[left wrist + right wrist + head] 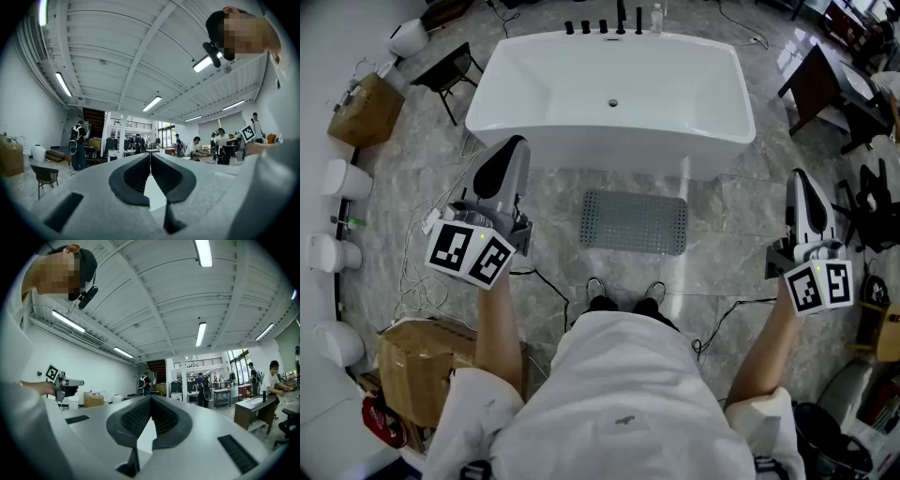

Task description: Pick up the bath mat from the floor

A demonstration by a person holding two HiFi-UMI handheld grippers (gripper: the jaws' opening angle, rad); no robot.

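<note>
**Bath mat waits on the floor as both tongs hang shut and empty**

A grey, perforated rectangular rubber bath mat point(634, 222) lies flat on the grey marble-patterned floor point(731, 211), just in front of a white freestanding bathtub point(609, 94) and just ahead of the person's dark shoes point(623, 302). The left gripper point(512, 145) and the right gripper point(801, 178) are held out to either side, well apart from the mat. Each has its jaws pressed together with nothing between them.

The pickup is not yet begun. The mat sits flush on smooth stone, so jaws that come down shut, or too steeply, would likely skid over its edge rather than bite it. A pinch at one corner may let the limp sheet sag and slip free. Thin black cables point(546, 281) trail near the feet and could snag a step forward.
</note>
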